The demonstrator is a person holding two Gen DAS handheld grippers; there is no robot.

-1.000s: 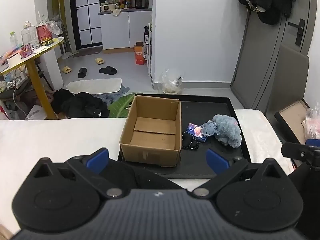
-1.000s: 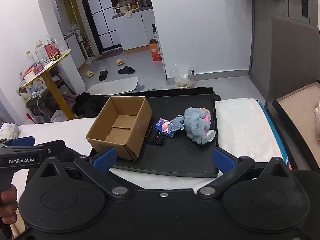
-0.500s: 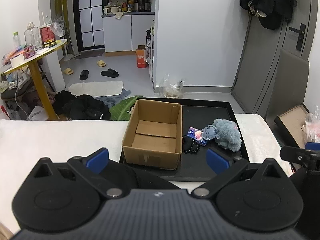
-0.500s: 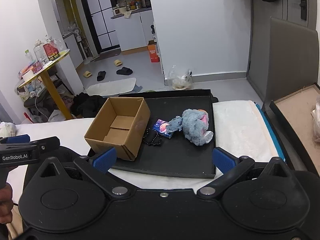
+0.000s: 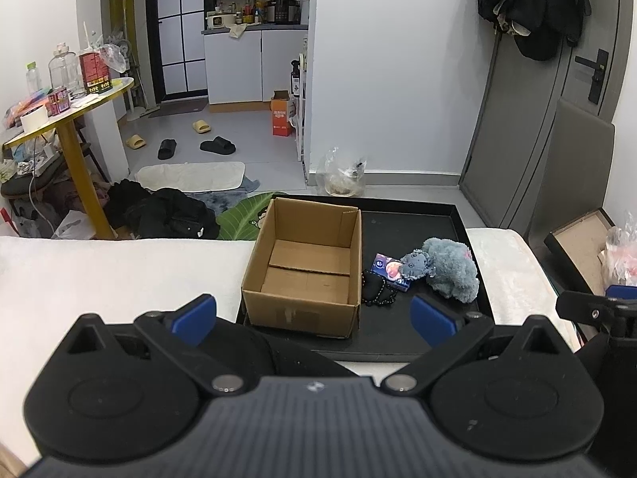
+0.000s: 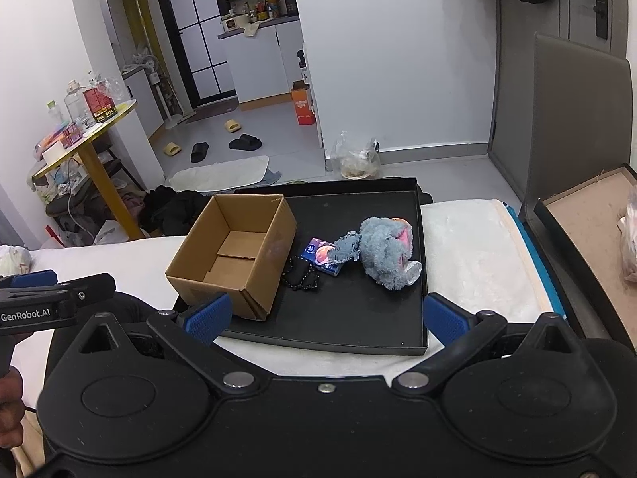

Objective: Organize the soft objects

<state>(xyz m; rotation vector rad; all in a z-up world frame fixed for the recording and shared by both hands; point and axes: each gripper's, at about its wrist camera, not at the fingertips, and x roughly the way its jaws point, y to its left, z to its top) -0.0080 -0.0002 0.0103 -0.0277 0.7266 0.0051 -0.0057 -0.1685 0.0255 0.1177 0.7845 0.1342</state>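
A grey plush toy [image 5: 452, 269] [image 6: 384, 251] lies on a black tray [image 5: 418, 219] [image 6: 358, 207], right of an empty open cardboard box [image 5: 308, 271] [image 6: 235, 255]. Between them lie a small blue packet [image 5: 388, 271] [image 6: 320, 255] and a black bead string [image 5: 376, 292] [image 6: 302, 277]. My left gripper [image 5: 312, 314] is open and empty, held back from the box's near side. My right gripper [image 6: 326, 316] is open and empty, short of the tray's near edge. The left gripper also shows at the left of the right wrist view [image 6: 51, 298].
The tray rests on a white fluffy cover [image 5: 119, 275] [image 6: 473, 247]. A framed board [image 6: 589, 231] leans at the right. Beyond are a yellow side table [image 5: 67, 119], dark clothes on the floor [image 5: 159, 211], slippers and a grey door [image 5: 537, 119].
Both grippers have drawn back and up a little, so the tray and box look slightly smaller and farther. Nothing on the tray has moved.
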